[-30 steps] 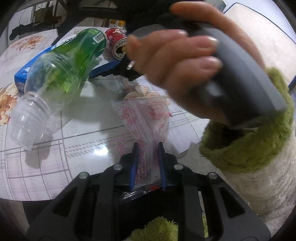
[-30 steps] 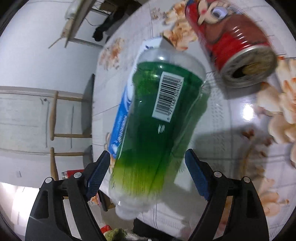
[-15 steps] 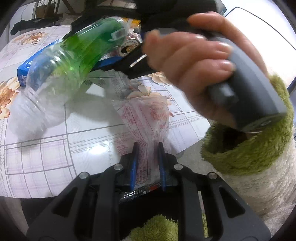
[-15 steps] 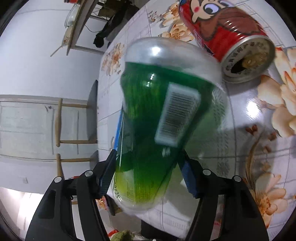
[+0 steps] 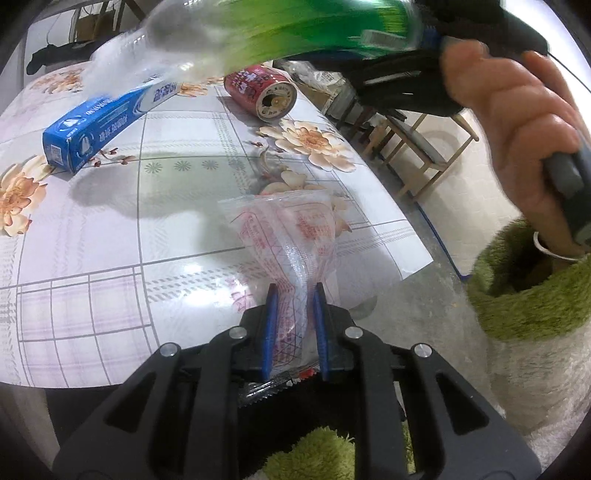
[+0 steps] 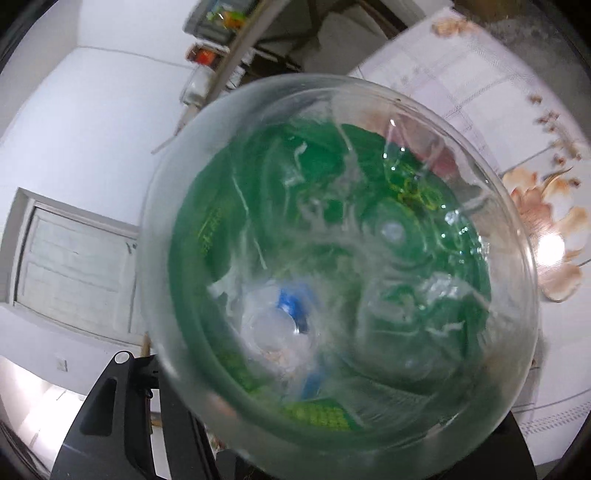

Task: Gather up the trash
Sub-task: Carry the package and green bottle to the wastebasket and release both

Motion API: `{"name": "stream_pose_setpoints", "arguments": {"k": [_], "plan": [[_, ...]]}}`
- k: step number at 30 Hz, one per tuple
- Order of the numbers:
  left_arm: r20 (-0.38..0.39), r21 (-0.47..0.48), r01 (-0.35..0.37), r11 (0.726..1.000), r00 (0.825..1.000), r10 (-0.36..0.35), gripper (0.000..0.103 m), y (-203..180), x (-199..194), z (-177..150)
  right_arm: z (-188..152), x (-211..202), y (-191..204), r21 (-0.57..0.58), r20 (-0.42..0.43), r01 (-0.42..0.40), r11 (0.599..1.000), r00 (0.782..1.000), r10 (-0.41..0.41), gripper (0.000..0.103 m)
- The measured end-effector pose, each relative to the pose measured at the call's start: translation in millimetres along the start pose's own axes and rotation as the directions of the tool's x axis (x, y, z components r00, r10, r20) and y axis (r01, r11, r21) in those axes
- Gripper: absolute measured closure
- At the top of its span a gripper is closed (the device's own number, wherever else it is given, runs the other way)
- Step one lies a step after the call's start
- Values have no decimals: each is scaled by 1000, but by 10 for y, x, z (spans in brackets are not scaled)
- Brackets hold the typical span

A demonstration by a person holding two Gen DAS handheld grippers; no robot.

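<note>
My left gripper (image 5: 294, 325) is shut on a clear plastic bag with red print (image 5: 288, 236), held over the near edge of the flowered table (image 5: 110, 221). My right gripper (image 5: 424, 33) is shut on a clear bottle with a green label (image 5: 295, 26), lifted above the table at the top of the left wrist view. In the right wrist view the bottle's base (image 6: 336, 254) fills the frame and hides the fingertips. A red can (image 5: 262, 92) and a blue box (image 5: 107, 122) lie on the table.
The table edge runs down the right side, with wooden chairs (image 5: 417, 136) and bare floor beyond it. A white wall and a door (image 6: 70, 266) show in the right wrist view.
My right gripper closed on the bottle and lifted it off the table, swinging it up. The left gripper kept hold of the plastic bag and stayed in place.
</note>
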State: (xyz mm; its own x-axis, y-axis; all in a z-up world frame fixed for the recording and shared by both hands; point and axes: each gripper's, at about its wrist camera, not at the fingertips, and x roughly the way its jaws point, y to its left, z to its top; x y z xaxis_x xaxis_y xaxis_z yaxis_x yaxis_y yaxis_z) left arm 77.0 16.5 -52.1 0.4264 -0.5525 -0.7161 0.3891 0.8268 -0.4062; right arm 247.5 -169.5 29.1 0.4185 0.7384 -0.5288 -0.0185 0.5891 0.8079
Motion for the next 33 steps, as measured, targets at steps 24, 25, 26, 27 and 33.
{"name": "stream_pose_setpoints", "arguments": {"k": [24, 25, 26, 27, 33], "plan": [[15, 96, 12, 995, 1000, -14, 96, -435, 68, 542, -967, -2643, -1207, 224, 493, 90, 970, 848, -193, 45], [17, 120, 24, 992, 999, -27, 96, -538, 98, 620, -1024, -2666, -1250, 244, 504, 92, 965, 839, -207, 45], [18, 140, 34, 990, 999, -37, 96, -618, 125, 679, -1096, -2732, -1330, 268, 518, 95, 959, 825, -226, 45], [16, 165, 47, 985, 999, -50, 96, -729, 166, 751, -1146, -2800, -1399, 284, 528, 100, 954, 814, -243, 45], [-89, 325, 141, 935, 989, -118, 96, -1601, 706, 1202, -1455, -3087, -1898, 431, 544, 186, 883, 727, -419, 45]]}}
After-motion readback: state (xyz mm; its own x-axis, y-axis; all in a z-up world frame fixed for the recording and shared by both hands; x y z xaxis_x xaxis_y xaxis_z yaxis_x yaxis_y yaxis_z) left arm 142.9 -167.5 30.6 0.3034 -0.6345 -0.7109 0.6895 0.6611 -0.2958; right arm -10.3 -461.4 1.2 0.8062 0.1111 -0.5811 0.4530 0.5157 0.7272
